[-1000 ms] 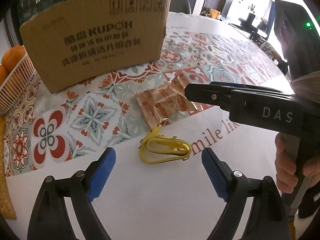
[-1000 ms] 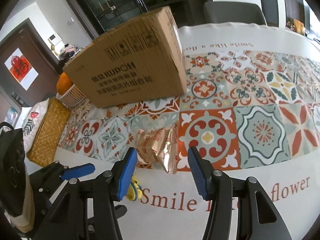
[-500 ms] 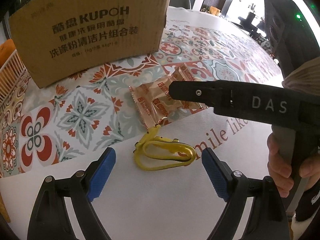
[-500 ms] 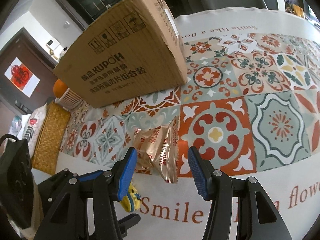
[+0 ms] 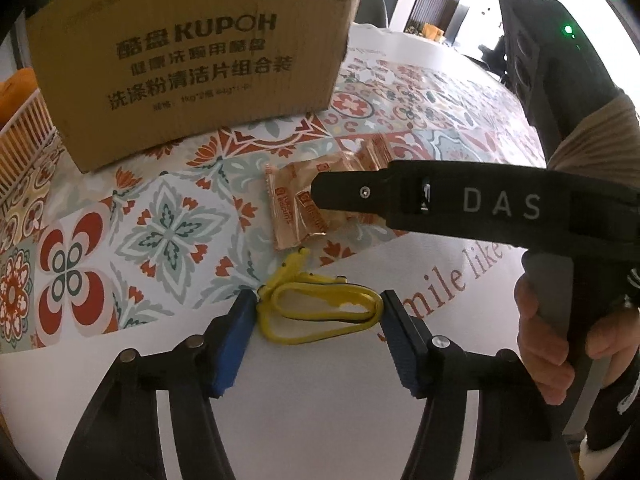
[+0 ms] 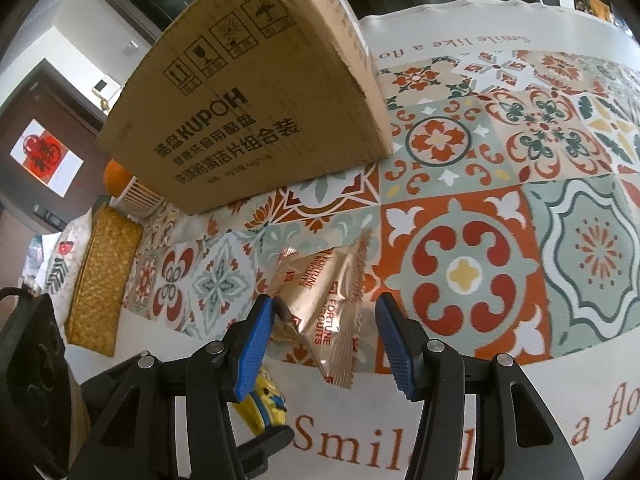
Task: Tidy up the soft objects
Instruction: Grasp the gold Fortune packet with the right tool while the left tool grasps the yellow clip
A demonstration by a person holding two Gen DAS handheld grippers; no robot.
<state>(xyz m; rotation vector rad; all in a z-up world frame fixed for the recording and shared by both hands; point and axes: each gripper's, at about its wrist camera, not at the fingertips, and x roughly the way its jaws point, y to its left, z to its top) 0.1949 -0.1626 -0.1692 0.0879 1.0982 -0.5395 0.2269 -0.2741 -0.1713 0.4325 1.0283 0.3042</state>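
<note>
Left gripper (image 5: 318, 312) low centre of its frame, jaws apart, blue pads flanking the yellow rubbery strap (image 5: 320, 308) lying on the white part of the tablecloth (image 5: 120, 240); left pad looks to be touching the strap's end, right pad just beside it. Right gripper (image 6: 324, 320) low centre of its view, jaws apart around the gold biscuit packets (image 6: 320, 300); left pad at the packet edge, right pad apart from them. Packets lie on the patterned tiles just beyond the strap. Farther back, upper left: cardboard box (image 5: 192, 52), white basket (image 5: 20, 140) with oranges beside it.
</note>
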